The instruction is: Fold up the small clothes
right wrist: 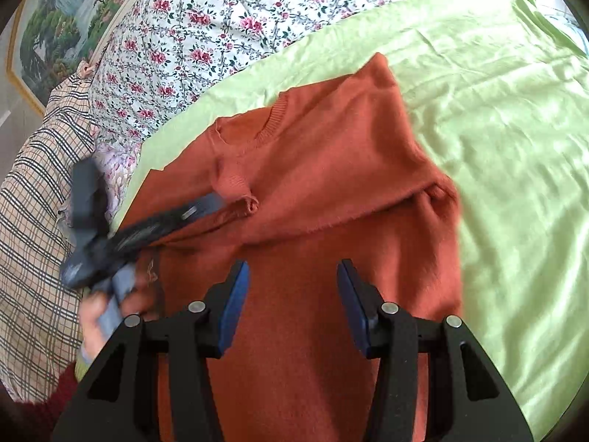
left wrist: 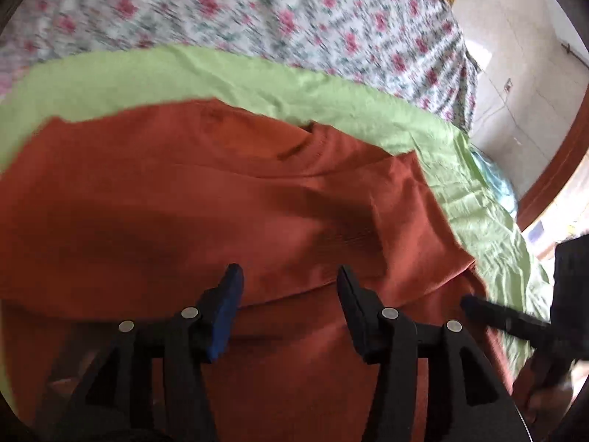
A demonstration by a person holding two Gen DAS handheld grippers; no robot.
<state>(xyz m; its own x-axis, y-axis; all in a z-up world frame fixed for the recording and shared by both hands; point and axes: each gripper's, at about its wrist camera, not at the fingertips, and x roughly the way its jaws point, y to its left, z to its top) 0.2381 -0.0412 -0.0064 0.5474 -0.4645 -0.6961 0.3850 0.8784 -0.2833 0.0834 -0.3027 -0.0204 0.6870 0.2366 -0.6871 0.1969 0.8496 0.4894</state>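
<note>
A small rust-orange knit sweater (right wrist: 331, 169) lies on a light green sheet (right wrist: 508, 118), its sleeves folded in over the body and its ribbed collar (right wrist: 274, 119) at the far end. It also fills the left wrist view (left wrist: 221, 191). My left gripper (left wrist: 289, 276) hovers open and empty over the sweater; it shows blurred at the sweater's left side in the right wrist view (right wrist: 206, 202). My right gripper (right wrist: 292, 272) is open and empty above the sweater's lower body; it shows at the right edge in the left wrist view (left wrist: 475, 304).
A floral bedspread (right wrist: 206, 37) lies beyond the green sheet (left wrist: 257, 73). A plaid cloth (right wrist: 33, 221) sits at the left. A framed landscape picture (right wrist: 62, 11) leans at the far left. The floor (left wrist: 515, 73) shows past the bed's right edge.
</note>
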